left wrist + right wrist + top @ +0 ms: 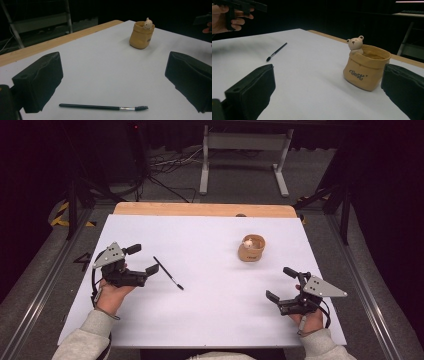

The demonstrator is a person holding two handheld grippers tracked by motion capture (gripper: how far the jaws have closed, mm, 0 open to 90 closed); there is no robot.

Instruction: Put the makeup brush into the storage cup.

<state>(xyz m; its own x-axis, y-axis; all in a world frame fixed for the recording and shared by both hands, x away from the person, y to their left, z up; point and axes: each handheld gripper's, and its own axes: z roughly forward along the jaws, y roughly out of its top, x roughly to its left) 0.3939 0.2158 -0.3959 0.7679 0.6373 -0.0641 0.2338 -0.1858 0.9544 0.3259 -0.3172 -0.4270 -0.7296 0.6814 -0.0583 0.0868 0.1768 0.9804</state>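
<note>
I am holding both grippers wide open and empty: left gripper (143,259) beside the brush (168,273), right gripper (281,283) near the bear pot (251,248). Likely step: approaching; next, closing squarely across the brush's thin handle.

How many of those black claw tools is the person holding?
2. The left gripper is in the left hand, near the thin black brush. The right gripper is in the right hand, below the tan bear pot. Both are open and empty.
</note>
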